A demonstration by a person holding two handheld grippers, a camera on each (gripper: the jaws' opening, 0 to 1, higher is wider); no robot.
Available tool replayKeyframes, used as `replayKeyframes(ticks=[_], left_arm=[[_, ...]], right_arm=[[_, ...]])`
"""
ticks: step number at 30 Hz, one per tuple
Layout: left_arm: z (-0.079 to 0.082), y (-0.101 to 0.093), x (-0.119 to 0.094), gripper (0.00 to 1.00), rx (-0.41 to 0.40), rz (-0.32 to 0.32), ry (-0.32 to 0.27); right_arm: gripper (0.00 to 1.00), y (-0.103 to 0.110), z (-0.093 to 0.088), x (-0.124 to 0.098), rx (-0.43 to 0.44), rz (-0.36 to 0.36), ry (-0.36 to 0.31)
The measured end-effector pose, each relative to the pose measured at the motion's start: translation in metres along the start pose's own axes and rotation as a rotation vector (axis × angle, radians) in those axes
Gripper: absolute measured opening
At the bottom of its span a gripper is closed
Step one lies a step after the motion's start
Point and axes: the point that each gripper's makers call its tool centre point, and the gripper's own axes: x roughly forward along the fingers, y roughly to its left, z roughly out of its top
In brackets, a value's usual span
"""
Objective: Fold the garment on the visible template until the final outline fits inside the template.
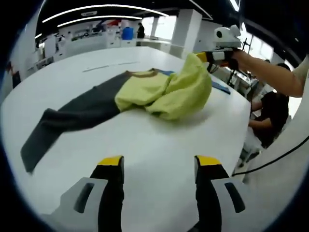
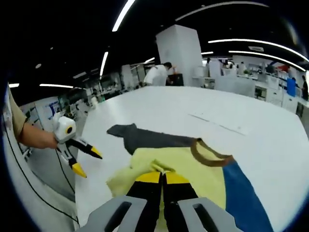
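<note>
A yellow-green garment (image 1: 169, 92) with dark grey sleeves (image 1: 77, 113) and a brown collar (image 1: 145, 73) lies bunched on the white table (image 1: 145, 145). A blue template (image 1: 219, 87) peeks out from under its far side. My right gripper (image 1: 203, 57) is shut on a raised fold of the yellow cloth. In the right gripper view its jaws (image 2: 162, 177) pinch that cloth (image 2: 193, 169), with the collar (image 2: 208, 153), a grey sleeve (image 2: 145, 137) and the template (image 2: 241, 193) beyond. My left gripper (image 1: 159, 164) is open above bare table, apart from the garment, and appears as an open left gripper (image 2: 88, 163) off the table edge.
A seated person (image 1: 268, 116) is beside the table's right edge, and a black cable (image 1: 270, 159) hangs there. Another person (image 2: 157, 72) stands past the far end, next to a white pillar (image 2: 181, 48). Faint lines (image 2: 217, 123) mark the tabletop.
</note>
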Motion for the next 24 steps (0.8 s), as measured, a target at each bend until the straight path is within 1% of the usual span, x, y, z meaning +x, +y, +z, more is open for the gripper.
replayKeyframes(ticks=[3, 7, 11, 15, 18, 19, 21, 24], left_arm=[[0.002, 0.002, 0.001, 0.55, -0.004, 0.000, -0.002], [0.001, 0.003, 0.002, 0.55, -0.005, 0.000, 0.002], [-0.001, 0.005, 0.004, 0.55, -0.009, 0.002, 0.005], [-0.003, 0.006, 0.005, 0.55, -0.015, 0.003, 0.012], [-0.004, 0.004, 0.007, 0.55, -0.016, 0.000, 0.017], [-0.004, 0.004, 0.007, 0.55, -0.016, 0.000, 0.018], [-0.004, 0.003, 0.008, 0.55, -0.018, -0.005, 0.018], [0.001, 0.001, 0.009, 0.55, -0.015, -0.007, 0.007]], right_arm=[[0.00, -0.017, -0.001, 0.006, 0.017, -0.027, 0.012], [0.00, -0.039, -0.010, 0.014, 0.034, -0.069, 0.050], [0.00, -0.051, -0.014, 0.022, 0.051, -0.085, 0.077], [0.00, -0.051, -0.015, 0.033, 0.059, -0.084, 0.099], [0.00, -0.055, -0.024, 0.041, 0.048, -0.092, 0.141], [0.00, -0.055, -0.026, 0.041, 0.039, -0.094, 0.150], [0.00, -0.054, -0.026, 0.038, 0.041, -0.091, 0.147], [0.00, -0.053, -0.025, 0.031, 0.027, -0.089, 0.144]])
